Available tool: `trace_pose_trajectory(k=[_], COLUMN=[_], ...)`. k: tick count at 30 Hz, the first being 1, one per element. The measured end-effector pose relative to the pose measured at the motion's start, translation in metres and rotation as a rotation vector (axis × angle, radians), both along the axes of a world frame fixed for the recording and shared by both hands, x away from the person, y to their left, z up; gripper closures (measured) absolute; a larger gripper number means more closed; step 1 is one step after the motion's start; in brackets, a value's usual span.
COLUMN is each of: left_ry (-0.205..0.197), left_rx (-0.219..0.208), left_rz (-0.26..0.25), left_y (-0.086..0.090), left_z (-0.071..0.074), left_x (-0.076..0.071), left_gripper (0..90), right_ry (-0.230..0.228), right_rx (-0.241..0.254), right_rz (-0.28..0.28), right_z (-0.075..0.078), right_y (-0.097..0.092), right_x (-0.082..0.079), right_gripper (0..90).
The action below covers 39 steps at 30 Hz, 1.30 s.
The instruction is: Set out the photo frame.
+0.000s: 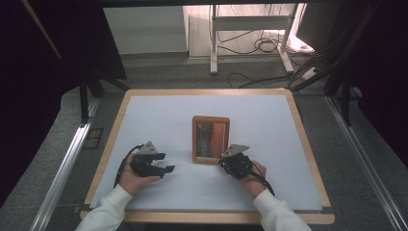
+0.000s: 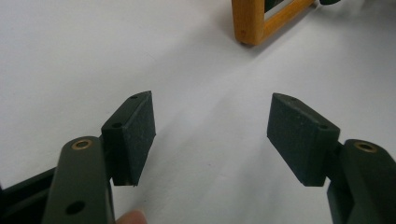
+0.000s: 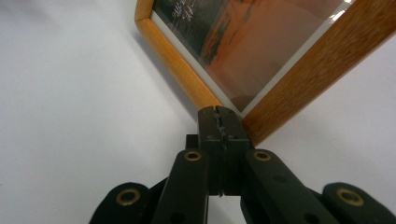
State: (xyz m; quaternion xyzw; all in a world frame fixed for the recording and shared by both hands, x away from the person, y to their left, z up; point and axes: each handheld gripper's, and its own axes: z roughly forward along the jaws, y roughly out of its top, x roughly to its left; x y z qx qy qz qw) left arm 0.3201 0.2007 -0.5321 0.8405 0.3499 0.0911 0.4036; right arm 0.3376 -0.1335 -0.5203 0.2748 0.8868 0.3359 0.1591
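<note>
Wooden picture frame (image 1: 210, 139) lies at the clenched right tongs' (image 3: 219, 114) tips; left tongs (image 2: 210, 135) released, well apart.

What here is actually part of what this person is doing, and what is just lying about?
Part of the job:
- wooden picture frame, lying flat on the table
- right gripper, jaws shut, tips at the frame's corner
- left gripper, jaws open, nothing between them

Just lying about:
- cables on the floor beyond the table
- white metal stand
</note>
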Motion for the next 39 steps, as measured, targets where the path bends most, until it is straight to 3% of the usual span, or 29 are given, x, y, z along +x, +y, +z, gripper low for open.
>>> trace_pose_trajectory(k=[11, 18, 23, 26, 27, 29, 34, 36, 39], left_ry=[-0.002, -0.006, -0.011, -0.014, -0.015, -0.019, -0.022, -0.025, -0.03], left_rx=[-0.001, -0.001, -0.002, -0.009, -0.01, -0.011, -0.015, -0.018, -0.023], left_rz=[0.0, 0.001, 0.003, 0.013, 0.017, 0.021, 0.034, 0.039, 0.048], left_y=[0.0, 0.0, 0.001, 0.004, 0.005, 0.005, 0.006, 0.006, 0.006], left_z=[0.0, 0.001, 0.002, 0.003, 0.003, 0.004, 0.004, 0.005, 0.007], left_x=[0.0, -0.001, -0.003, -0.005, -0.006, -0.008, -0.013, -0.014, -0.017], left_gripper=[32.1, 32.0, 31.9, 32.0, 32.0, 32.1, 32.0, 31.8, 31.4], right_ry=[-0.008, -0.028, -0.041, -0.043, -0.037, -0.033, -0.023, -0.027, -0.024], right_rx=[0.001, 0.042, 0.074, 0.083, 0.106, 0.114, 0.181, 0.184, 0.191], right_rz=[0.004, 0.006, -0.005, -0.015, -0.033, -0.039, -0.103, -0.13, -0.17], right_z=[0.0, 0.011, 0.017, 0.019, 0.019, 0.02, 0.017, 0.015, 0.012], right_y=[-0.001, -0.006, -0.022, -0.036, -0.05, -0.055, -0.088, -0.098, -0.113], right_x=[0.001, -0.005, -0.012, -0.017, -0.019, -0.021, -0.03, -0.036, -0.043], right_gripper=[90.0, 90.0, 90.0, 89.7, 88.9, 87.6, 57.8, 45.1, 34.0])
